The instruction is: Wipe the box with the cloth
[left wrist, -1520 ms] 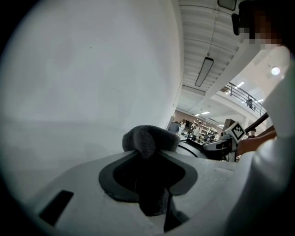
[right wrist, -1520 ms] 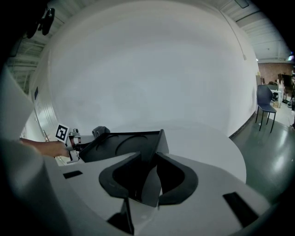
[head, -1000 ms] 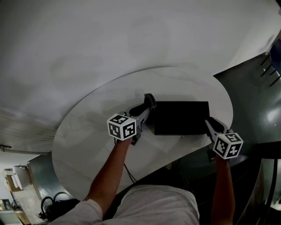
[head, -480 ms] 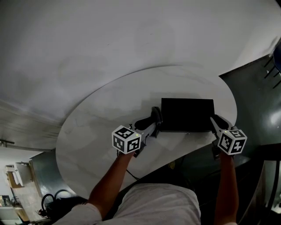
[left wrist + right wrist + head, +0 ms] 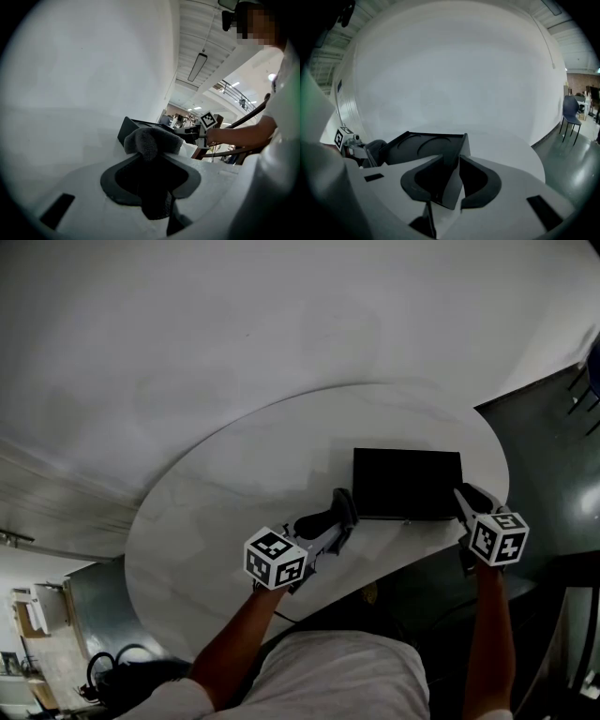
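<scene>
Pinching cloth (image 5: 152,140) in left hand-held gripper (image 5: 343,507) just beside black box (image 5: 408,482) on tabletop (image 5: 234,493); right hand-held gripper (image 5: 463,495) clamped on box wall.

black shallow box (image 5: 407,484) lies flat; dark grey cloth (image 5: 152,140), bunched, just beside its left end

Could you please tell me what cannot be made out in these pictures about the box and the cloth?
- Head view: the box is one flat black patch; its inside is too dark to read.
- Left gripper view: the cloth in the left gripper covers the box's near edge, so contact cannot be told.
- Right gripper view: the right gripper hides the lower part of the box wall it grips.
</scene>
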The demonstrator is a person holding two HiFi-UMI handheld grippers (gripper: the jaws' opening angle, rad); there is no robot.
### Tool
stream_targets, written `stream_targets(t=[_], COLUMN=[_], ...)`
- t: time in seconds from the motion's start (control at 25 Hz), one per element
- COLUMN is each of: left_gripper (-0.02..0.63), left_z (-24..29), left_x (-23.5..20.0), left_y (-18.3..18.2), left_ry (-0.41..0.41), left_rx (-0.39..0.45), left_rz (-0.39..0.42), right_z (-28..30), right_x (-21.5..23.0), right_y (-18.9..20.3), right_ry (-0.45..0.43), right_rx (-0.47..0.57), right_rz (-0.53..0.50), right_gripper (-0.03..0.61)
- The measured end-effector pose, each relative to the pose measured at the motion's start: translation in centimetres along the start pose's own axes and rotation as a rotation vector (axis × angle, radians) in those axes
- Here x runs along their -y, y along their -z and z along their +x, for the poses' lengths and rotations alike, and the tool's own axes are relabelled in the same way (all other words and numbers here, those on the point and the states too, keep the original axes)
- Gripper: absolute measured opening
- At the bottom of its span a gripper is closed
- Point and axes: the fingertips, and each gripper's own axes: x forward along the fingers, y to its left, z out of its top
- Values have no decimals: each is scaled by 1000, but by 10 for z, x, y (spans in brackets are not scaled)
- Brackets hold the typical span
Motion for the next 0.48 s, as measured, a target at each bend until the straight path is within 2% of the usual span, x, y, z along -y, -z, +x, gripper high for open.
stream_targets(t=[0.24, 0.48], left_gripper=[107, 107], left_z=[-7, -8], left_x=[20, 36], left_y=[-42, -95], left_ry=[9, 21], left_rx=[108, 226], left_rz=[62, 119], right_z=[-22, -46], right_x=[-12, -32], right_y=[-19, -51], right_ry=[25, -2], right_rx=[75, 165], right_rz=[-93, -149], right_gripper=[106, 104])
